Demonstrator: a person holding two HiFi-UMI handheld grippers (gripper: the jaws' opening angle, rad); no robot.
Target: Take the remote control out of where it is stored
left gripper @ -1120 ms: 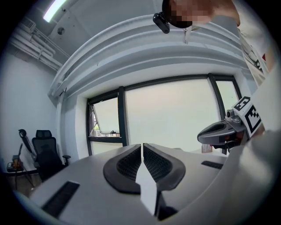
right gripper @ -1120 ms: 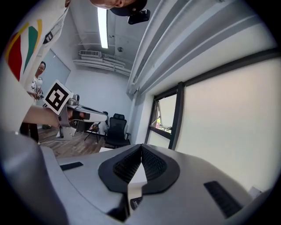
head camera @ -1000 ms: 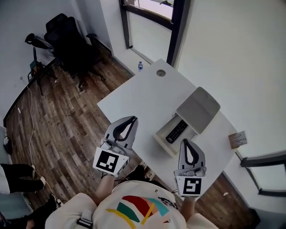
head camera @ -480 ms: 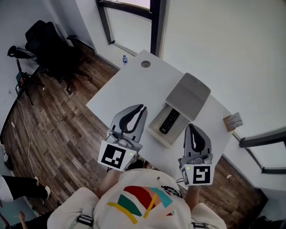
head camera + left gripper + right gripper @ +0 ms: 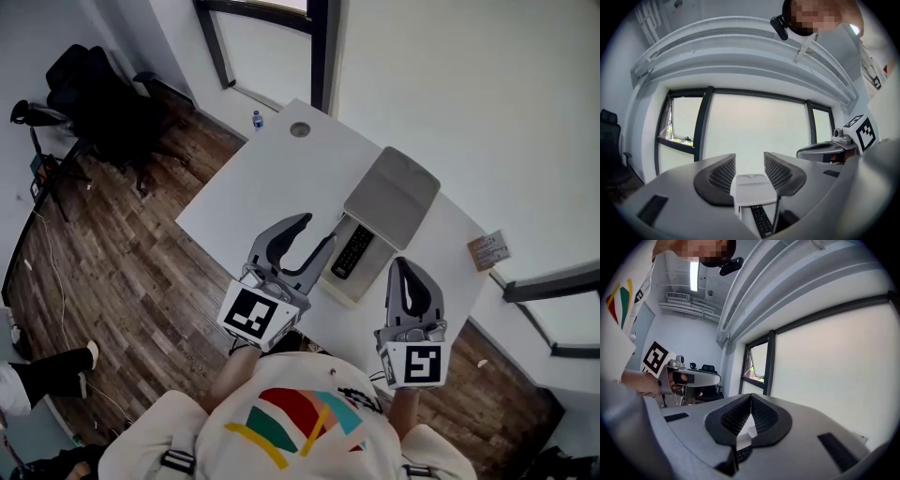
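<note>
1. The right gripper (image 5: 402, 265) is nearest, low over the table's near edge. Its jaws are pressed together with nothing between them, and it sits just short of the box's near right corner.
2. The left gripper (image 5: 320, 231) is a little further out on the box's left side, with its tips close to the box wall. Its jaws have just been opening and now stand spread, with only air between them. In the left gripper view (image 5: 749, 157) they frame the box straight ahead.
3. The box (image 5: 335, 285) lies on the white table (image 5: 267, 187) with its lid (image 5: 392, 195) thrown back, so the store is already open.
4. The remote (image 5: 353, 251) lies flat inside along the box's length, untouched by either gripper. In the left gripper view its keys face up (image 5: 761, 219).
5. The step in hand looks like the reach: the left gripper is lined up for the pick and has not yet gone in.
6. The next move likely needs the spread jaws carried over the rim, tipped down, and set astride the remote's narrow width. They would then close and lift it clear of the walls. The shallow gap beside the remote leaves little room for the pads.
</note>
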